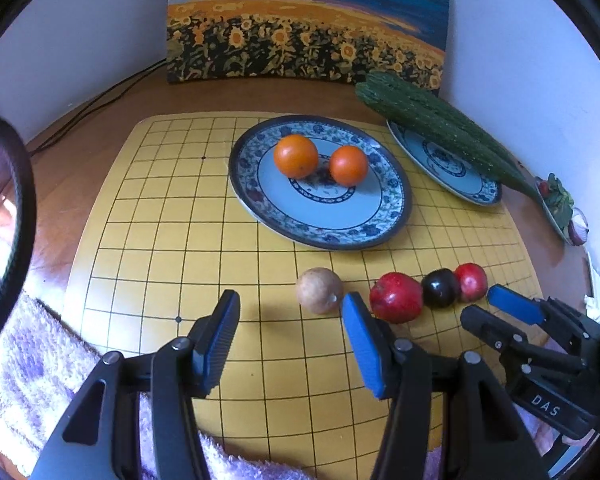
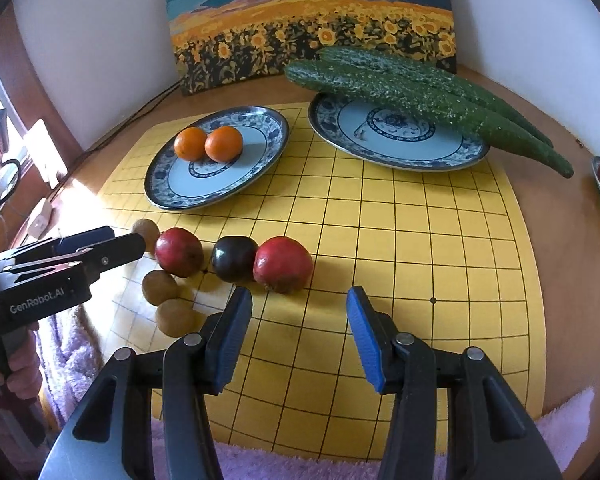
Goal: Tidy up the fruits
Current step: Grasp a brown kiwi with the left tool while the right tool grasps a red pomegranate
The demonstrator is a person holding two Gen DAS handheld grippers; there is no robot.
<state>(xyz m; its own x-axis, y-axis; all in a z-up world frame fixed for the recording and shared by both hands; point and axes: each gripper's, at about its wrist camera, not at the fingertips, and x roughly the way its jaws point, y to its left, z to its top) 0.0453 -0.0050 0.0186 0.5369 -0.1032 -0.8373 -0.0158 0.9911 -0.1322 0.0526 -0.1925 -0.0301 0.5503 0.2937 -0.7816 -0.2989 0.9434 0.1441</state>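
Left wrist view shows the left claw (image 1: 290, 334) spread wide, holding nothing, near a round brown fruit (image 1: 319, 290) on the yellow grid mat (image 1: 160, 220). Two orange fruits (image 1: 295, 156) sit on the far blue patterned plate (image 1: 320, 228). Right claw (image 2: 300, 330) is spread too, just near a red fruit (image 2: 283, 264) and a dark plum (image 2: 234, 259).

- Left wrist view sits low over the yellow grid mat (image 1: 180, 240), facing the sunflower painting (image 1: 308, 20).
- Right wrist view, equally near, shares the orange plate (image 2: 260, 152).
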